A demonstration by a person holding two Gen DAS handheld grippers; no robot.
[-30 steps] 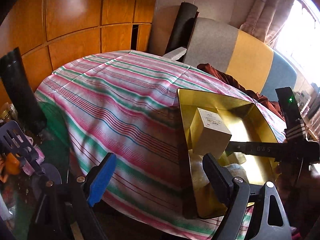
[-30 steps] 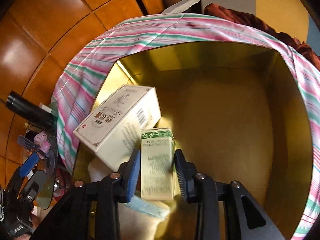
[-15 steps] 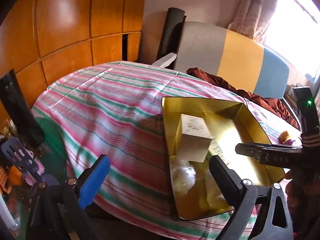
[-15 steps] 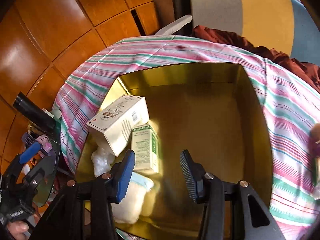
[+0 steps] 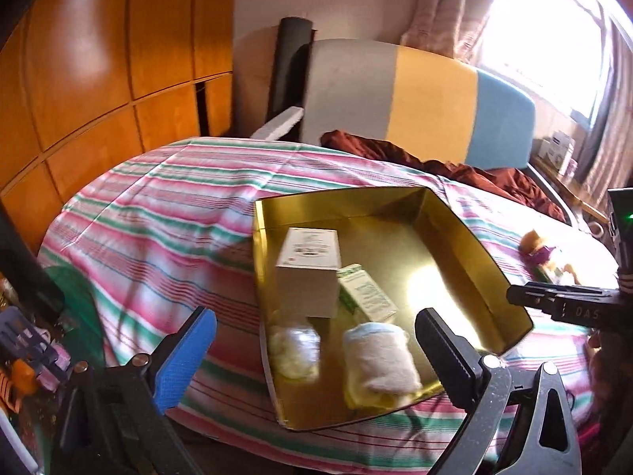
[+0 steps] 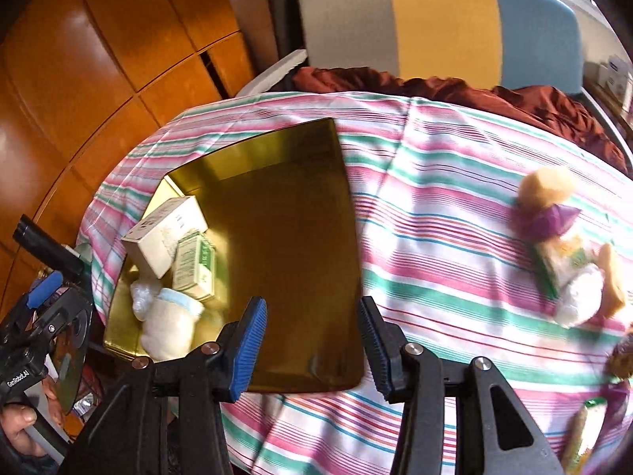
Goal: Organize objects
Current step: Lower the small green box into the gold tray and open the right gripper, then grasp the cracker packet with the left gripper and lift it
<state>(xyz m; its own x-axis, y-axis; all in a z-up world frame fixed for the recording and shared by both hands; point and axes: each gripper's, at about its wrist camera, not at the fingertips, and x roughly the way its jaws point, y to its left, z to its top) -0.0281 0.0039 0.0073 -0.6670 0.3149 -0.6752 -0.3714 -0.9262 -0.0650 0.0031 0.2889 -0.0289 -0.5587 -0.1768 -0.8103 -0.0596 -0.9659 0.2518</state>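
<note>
Blurring from motion softens the small pile of toys and packets [image 6: 569,261] on the right of the striped pink, green and white tablecloth [image 6: 435,213], so its pieces cannot be counted; a tan plush head with a purple bow is all that reads. Inside the shallow gold metal tray [image 5: 467,253] lie four things, crowded at its left end: one large cream cardboard box [image 5: 308,273], one small green-and-white carton [image 5: 366,297] beside it, one rolled cream cloth with a blue edge [image 5: 379,356], and one crumpled white wad [image 5: 294,350]. Both tongs gape wide and grip nothing: the left gripper [image 5: 312,348] near the tray's near edge, the right gripper [image 6: 312,344] over its bare right end. Orange wooden panels [image 5: 99,59] and a grey, yellow and blue headboard [image 5: 419,99] stand behind.
</note>
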